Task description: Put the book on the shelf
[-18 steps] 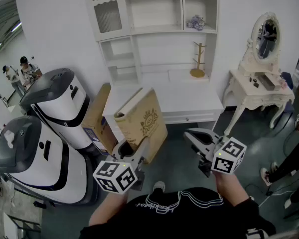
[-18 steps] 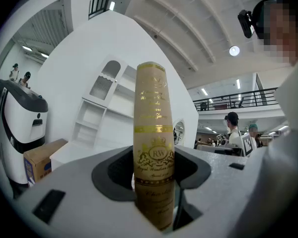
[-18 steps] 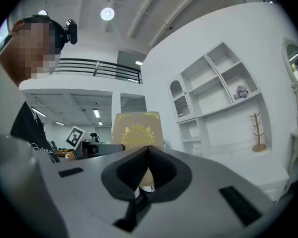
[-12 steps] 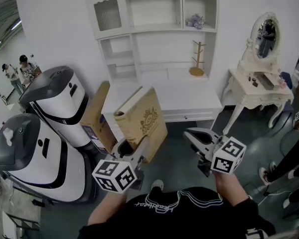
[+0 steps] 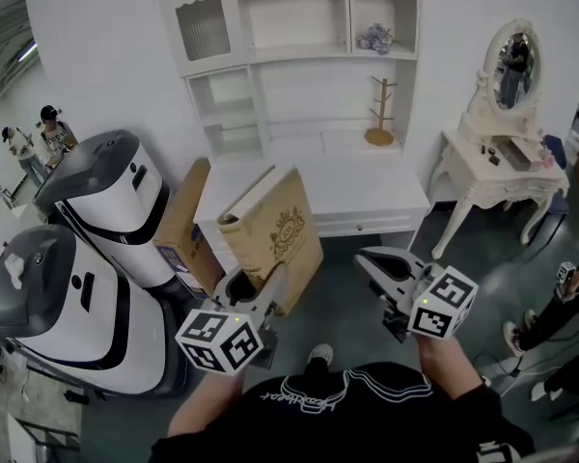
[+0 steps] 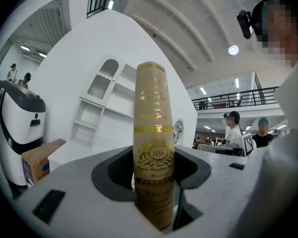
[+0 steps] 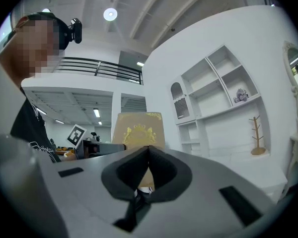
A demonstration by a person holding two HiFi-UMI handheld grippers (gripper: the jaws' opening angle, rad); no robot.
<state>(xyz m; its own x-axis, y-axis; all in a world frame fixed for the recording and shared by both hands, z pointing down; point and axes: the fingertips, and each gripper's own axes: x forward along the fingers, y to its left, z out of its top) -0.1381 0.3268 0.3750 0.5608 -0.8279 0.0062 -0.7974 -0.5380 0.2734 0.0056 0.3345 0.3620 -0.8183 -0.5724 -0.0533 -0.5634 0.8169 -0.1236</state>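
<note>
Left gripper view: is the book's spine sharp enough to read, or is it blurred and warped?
Left gripper view: the book is sharp at the gold crest on its spine, while the script higher up goes soft and bright. The wide lens bows the shelf behind it. Head view: the cover is crisp and evenly lit, with no glare. Right gripper view: the cover looks slightly soft.

Book [image 5: 275,231]: tan cover, matt; gold stamping glossy (foil, by its shine). Left gripper [image 5: 258,292]: grey matt plastic. Shelf [image 5: 299,54]: smooth white paint. Cardboard box [image 5: 183,225]: dull brown.
</note>
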